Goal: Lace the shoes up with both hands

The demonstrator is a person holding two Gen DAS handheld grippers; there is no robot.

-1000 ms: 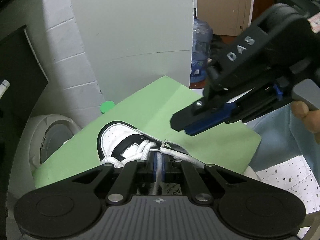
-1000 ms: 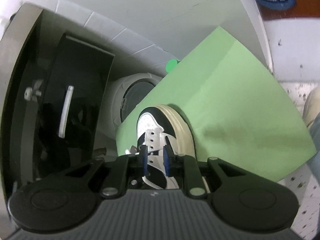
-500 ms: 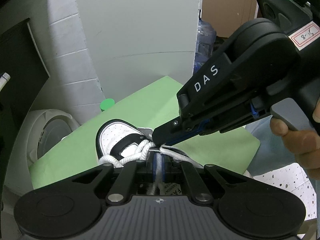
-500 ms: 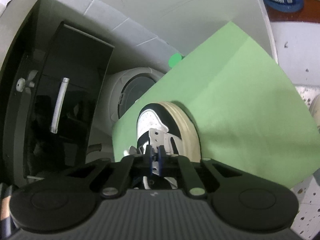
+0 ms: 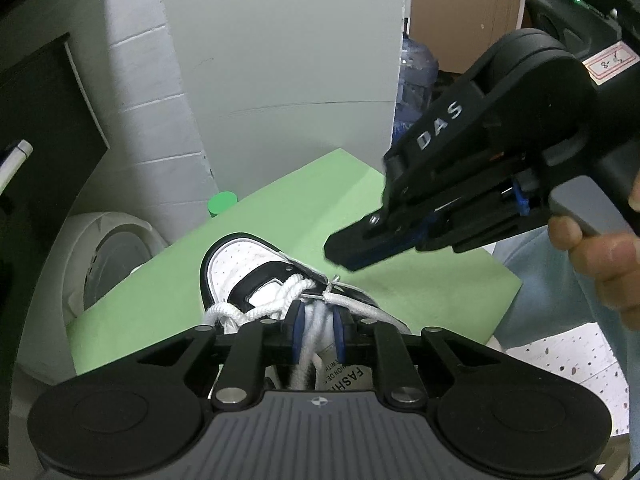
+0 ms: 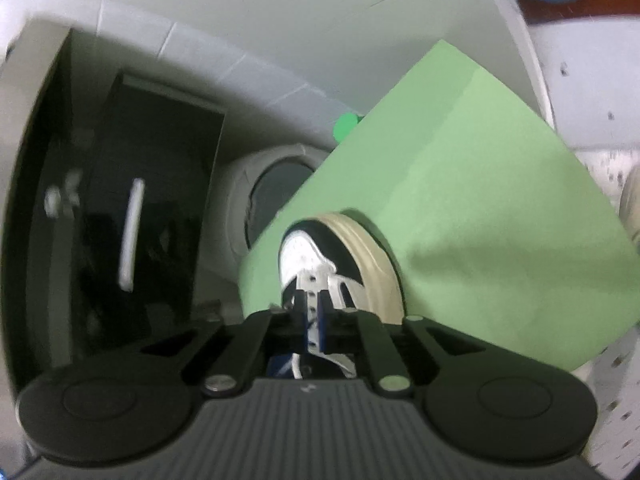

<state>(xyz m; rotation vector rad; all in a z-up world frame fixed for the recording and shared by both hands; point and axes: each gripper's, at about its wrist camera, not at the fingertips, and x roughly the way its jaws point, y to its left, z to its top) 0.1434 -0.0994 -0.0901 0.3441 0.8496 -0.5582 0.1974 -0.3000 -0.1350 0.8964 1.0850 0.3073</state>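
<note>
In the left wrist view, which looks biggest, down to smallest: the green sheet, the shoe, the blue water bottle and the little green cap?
1. green sheet
2. shoe
3. blue water bottle, standing farther back, so truly bigger than it looks
4. green cap

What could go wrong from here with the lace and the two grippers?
The lace lies between the left gripper pads, maybe loosely; it could slip out. The right gripper is shut above the shoe, holding nothing; coming down so, it may push the lace end instead of gripping.
</note>
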